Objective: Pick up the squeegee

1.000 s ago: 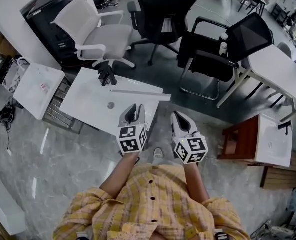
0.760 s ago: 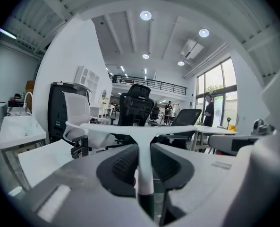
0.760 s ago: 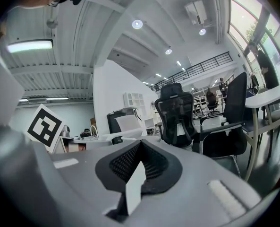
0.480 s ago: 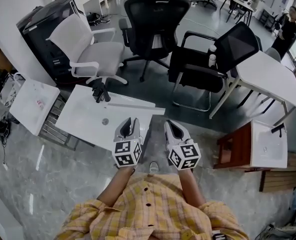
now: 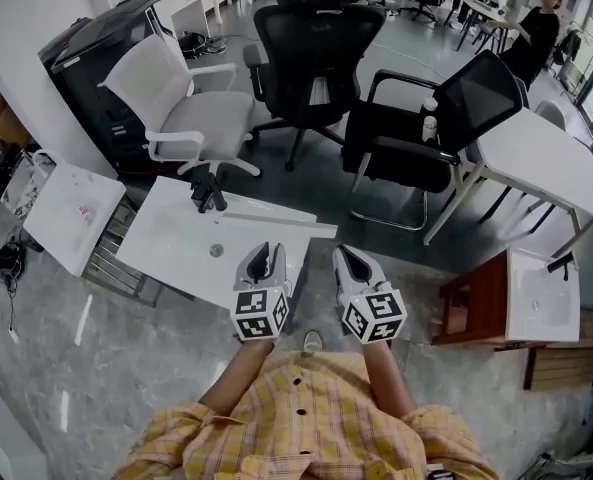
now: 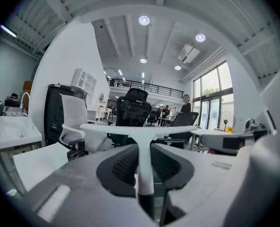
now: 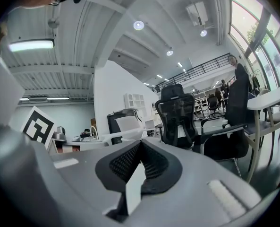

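Grey polished floor (image 5: 66, 328) fills my head view, and nearest the camera is the person's yellow plaid shirt (image 5: 306, 408). Both forearms reach forward from it, close together and roughly parallel.

Each hand carries its gripper with the marker cube toward the body and the jaws pointing away. The left gripper (image 5: 264, 253) sits over the near edge of a white basin slab (image 5: 166, 243). The right gripper (image 5: 348, 258) is just beside it, over the floor off the slab's corner.

In the left gripper view, the left gripper (image 6: 144, 148) has its ribbed pads clamped on the white handle of the squeegee (image 6: 142, 129). The handle runs straight out between the jaws and the blade lies crosswise at its far end. In the head view the squeegee (image 5: 276, 218) shows as a long pale bar along the slab's far edge. I cannot tell whether it touches the slab.

In the right gripper view, the right gripper (image 7: 140, 143) has its jaw tips pressed together with nothing pinched between them.

Further out on the slab are a drain hole (image 5: 216, 251) and a black faucet (image 5: 208, 190). Beyond them stand a white office chair (image 5: 191, 108), a black office chair (image 5: 316, 48) and a white desk (image 5: 546, 163) to the right.
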